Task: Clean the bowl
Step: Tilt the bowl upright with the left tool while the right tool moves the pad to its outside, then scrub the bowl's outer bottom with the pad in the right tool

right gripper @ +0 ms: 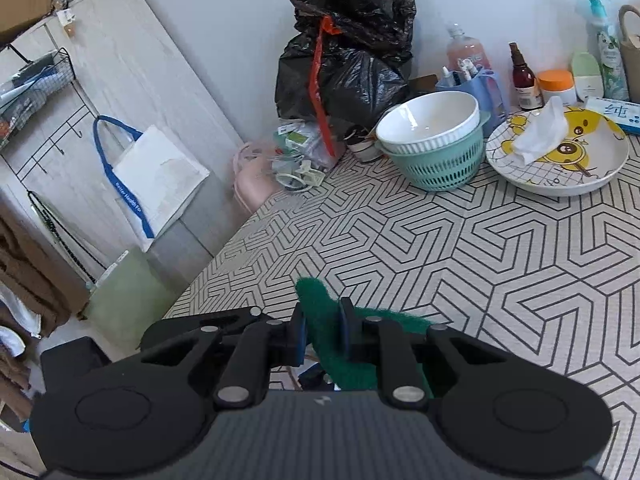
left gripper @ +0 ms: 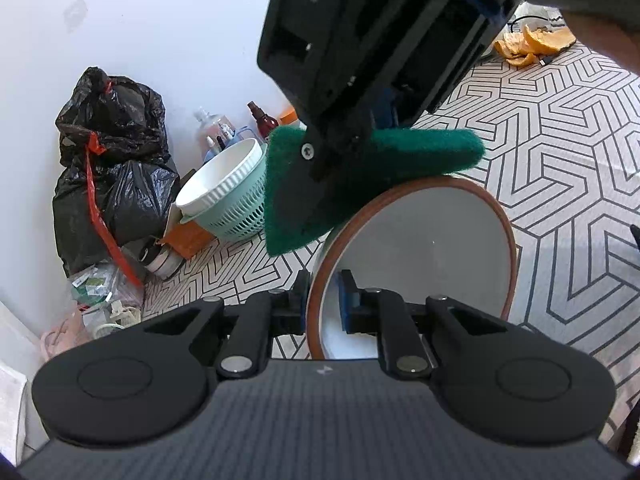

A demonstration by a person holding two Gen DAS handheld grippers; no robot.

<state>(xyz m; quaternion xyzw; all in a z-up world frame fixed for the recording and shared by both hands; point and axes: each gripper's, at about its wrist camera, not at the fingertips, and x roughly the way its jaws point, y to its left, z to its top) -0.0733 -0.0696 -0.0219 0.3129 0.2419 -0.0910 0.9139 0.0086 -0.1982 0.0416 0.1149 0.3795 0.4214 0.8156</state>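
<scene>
Scrubbing rim | left tongs (left gripper: 324, 300) clamp bowl (left gripper: 424, 256) | right tongs (right gripper: 323, 330) pinch pad (left gripper: 360, 172), frame centre | brace bowl, press evenly

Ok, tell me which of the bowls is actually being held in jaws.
The brown-rimmed bowl, tilted on edge with the left gripper clamping its rim. The white ribbed bowl sits in the teal basket; the cartoon dish holds a tissue.
</scene>
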